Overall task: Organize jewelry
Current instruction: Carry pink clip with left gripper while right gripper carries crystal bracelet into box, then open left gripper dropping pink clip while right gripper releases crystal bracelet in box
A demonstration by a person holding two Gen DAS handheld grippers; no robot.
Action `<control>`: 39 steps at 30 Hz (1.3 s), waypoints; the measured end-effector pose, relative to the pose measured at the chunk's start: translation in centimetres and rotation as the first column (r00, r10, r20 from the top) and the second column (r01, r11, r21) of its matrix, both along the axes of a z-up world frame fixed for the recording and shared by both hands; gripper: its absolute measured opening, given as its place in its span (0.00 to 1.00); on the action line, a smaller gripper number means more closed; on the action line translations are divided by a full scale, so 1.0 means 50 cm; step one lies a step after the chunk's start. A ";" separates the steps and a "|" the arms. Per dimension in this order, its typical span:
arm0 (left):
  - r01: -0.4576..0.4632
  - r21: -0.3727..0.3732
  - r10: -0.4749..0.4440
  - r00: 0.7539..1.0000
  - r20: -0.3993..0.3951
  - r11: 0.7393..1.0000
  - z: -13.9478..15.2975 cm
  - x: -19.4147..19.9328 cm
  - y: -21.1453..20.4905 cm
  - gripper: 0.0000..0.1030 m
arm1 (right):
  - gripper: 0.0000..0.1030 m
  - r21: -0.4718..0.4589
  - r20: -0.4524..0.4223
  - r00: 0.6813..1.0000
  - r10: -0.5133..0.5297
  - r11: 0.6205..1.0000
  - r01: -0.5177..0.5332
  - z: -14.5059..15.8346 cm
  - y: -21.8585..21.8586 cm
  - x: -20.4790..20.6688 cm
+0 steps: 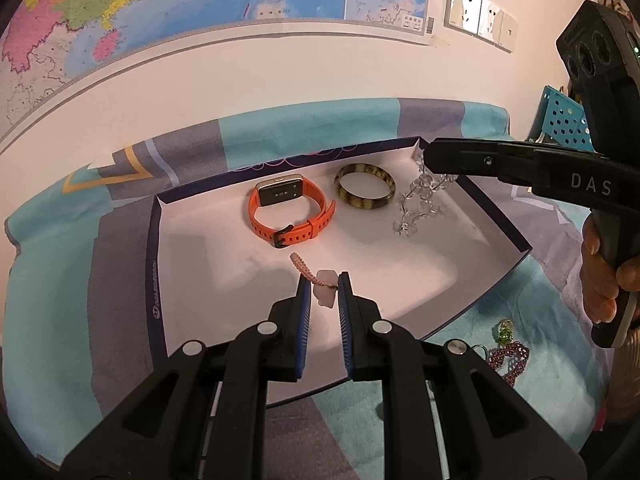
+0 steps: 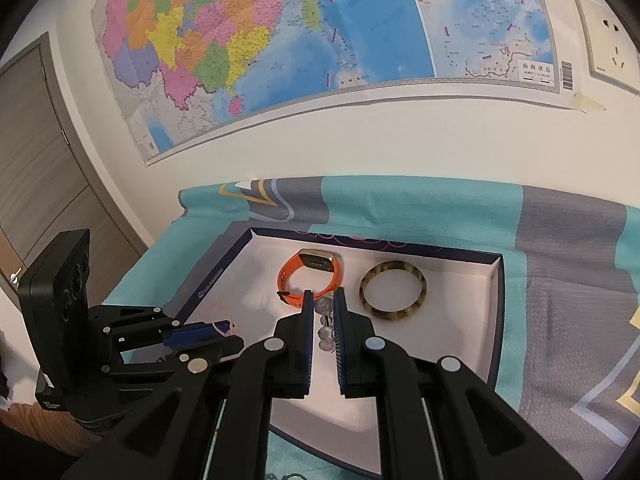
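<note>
On the teal cloth (image 1: 360,412), the tray's (image 1: 158,264) bare near half (walls low) has both hand-held grippers (image 1: 323,286) (image 2: 321,308) clamping charms.

My right gripper (image 1: 426,156) carries "DAS" in pale letters on its side. The map's (image 2: 280,40) small print and the tray's (image 1: 154,312) rim logo are too blurred to read.
</note>
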State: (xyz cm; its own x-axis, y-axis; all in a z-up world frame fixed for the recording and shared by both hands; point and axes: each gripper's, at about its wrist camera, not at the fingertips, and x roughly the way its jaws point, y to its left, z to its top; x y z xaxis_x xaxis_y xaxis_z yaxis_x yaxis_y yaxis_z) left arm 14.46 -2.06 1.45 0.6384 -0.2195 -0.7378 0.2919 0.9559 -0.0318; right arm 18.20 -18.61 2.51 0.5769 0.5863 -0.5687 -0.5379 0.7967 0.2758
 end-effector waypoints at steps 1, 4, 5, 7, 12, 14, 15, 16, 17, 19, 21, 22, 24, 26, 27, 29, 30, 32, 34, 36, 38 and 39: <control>0.000 0.000 0.000 1.000 -0.002 1.000 -0.001 0.001 0.000 0.14 | 0.08 0.001 0.000 1.000 0.001 1.000 -0.001 0.000 0.000 0.001; 0.001 0.003 -0.001 1.000 -0.006 1.000 -0.004 0.006 -0.002 0.14 | 0.08 -0.002 0.000 1.000 0.002 1.000 -0.002 -0.001 0.003 0.005; 0.001 0.004 -0.001 1.000 -0.008 1.000 -0.005 0.008 -0.003 0.14 | 0.08 -0.003 0.001 1.000 0.002 1.000 -0.002 -0.002 0.003 0.006; 0.002 0.008 -0.002 1.000 -0.011 1.000 -0.006 0.012 -0.005 0.14 | 0.08 -0.004 -0.001 1.000 0.000 1.000 0.000 -0.004 0.004 0.010; 0.004 0.018 -0.003 1.000 -0.023 1.000 -0.012 0.024 -0.009 0.14 | 0.08 -0.011 -0.011 1.000 -0.002 1.000 0.002 -0.012 0.010 0.021; 0.006 0.021 -0.005 1.000 -0.027 1.000 -0.014 0.029 -0.012 0.14 | 0.08 -0.012 -0.011 1.000 -0.001 1.000 0.001 -0.012 0.014 0.026; 0.005 0.023 -0.004 1.000 -0.031 1.000 -0.015 0.032 -0.013 0.14 | 0.08 -0.014 -0.010 1.000 -0.001 1.000 0.000 -0.011 0.017 0.029; 0.004 0.024 -0.003 0.999 -0.034 1.000 -0.017 0.035 -0.013 0.14 | 0.08 -0.015 -0.009 1.000 -0.001 1.000 0.001 -0.010 0.018 0.030; 0.004 0.025 -0.003 0.999 -0.037 1.000 -0.018 0.037 -0.014 0.14 | 0.08 -0.016 -0.008 1.000 0.001 1.000 -0.001 -0.010 0.020 0.033; 0.002 0.026 -0.001 0.999 -0.044 1.000 -0.021 0.043 -0.014 0.14 | 0.08 -0.021 -0.006 1.000 0.004 1.000 -0.004 -0.008 0.023 0.037; 0.002 0.025 -0.001 0.999 -0.049 1.000 -0.024 0.047 -0.013 0.14 | 0.08 -0.030 -0.007 1.000 0.007 1.000 -0.007 -0.010 0.026 0.040; 0.003 0.023 -0.002 0.999 -0.052 1.000 -0.024 0.049 -0.013 0.14 | 0.08 -0.035 -0.009 1.000 0.007 0.999 -0.008 -0.013 0.027 0.042; 0.002 0.021 -0.001 0.998 -0.059 1.000 -0.027 0.052 -0.012 0.14 | 0.08 -0.043 -0.018 1.000 0.006 0.999 -0.007 -0.019 0.027 0.046; 0.003 0.021 -0.001 0.998 -0.067 1.000 -0.031 0.056 -0.011 0.14 | 0.08 -0.054 -0.028 1.000 0.001 0.999 -0.002 -0.027 0.026 0.049; 0.004 0.020 -0.002 0.998 -0.070 1.000 -0.033 0.057 -0.011 0.14 | 0.08 -0.059 -0.033 0.999 -0.001 0.998 -0.001 -0.031 0.024 0.051; 0.003 0.019 -0.002 0.997 -0.075 1.000 -0.035 0.060 -0.011 0.14 | 0.08 -0.068 -0.039 0.999 -0.005 0.998 0.003 -0.038 0.023 0.052; 0.004 0.018 -0.003 0.997 -0.077 1.000 -0.036 0.062 -0.011 0.14 | 0.08 -0.071 -0.042 0.999 -0.006 0.997 0.003 -0.041 0.022 0.052; 0.004 0.017 -0.003 0.997 -0.081 1.000 -0.038 0.064 -0.011 0.14 | 0.08 -0.077 -0.047 0.999 -0.009 0.997 0.006 -0.046 0.019 0.053; 0.004 0.016 -0.003 0.996 -0.086 1.000 -0.040 0.066 -0.012 0.14 | 0.08 -0.079 -0.050 0.999 -0.013 0.997 0.009 -0.049 0.017 0.055; 0.004 0.015 -0.002 0.996 -0.092 1.000 -0.042 0.070 -0.012 0.14 | 0.08 -0.078 -0.052 0.999 -0.014 0.997 0.010 -0.051 0.015 0.057; 0.003 0.017 -0.002 0.995 -0.097 1.000 -0.044 0.072 -0.013 0.14 | 0.08 -0.080 -0.055 0.998 -0.017 0.997 0.013 -0.054 0.014 0.059; 0.003 0.021 -0.001 0.995 -0.100 1.000 -0.046 0.074 -0.015 0.14 | 0.08 -0.080 -0.057 0.998 -0.019 0.997 0.014 -0.056 0.014 0.060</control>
State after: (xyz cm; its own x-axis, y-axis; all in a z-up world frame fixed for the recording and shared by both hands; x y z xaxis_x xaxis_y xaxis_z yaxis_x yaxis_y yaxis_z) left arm 18.17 -2.82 -0.83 0.5609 -0.2045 -0.8022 0.2906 0.9560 -0.0405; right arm 21.21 -17.90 -0.32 0.5507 0.5284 -0.6461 -0.5093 0.8260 0.2414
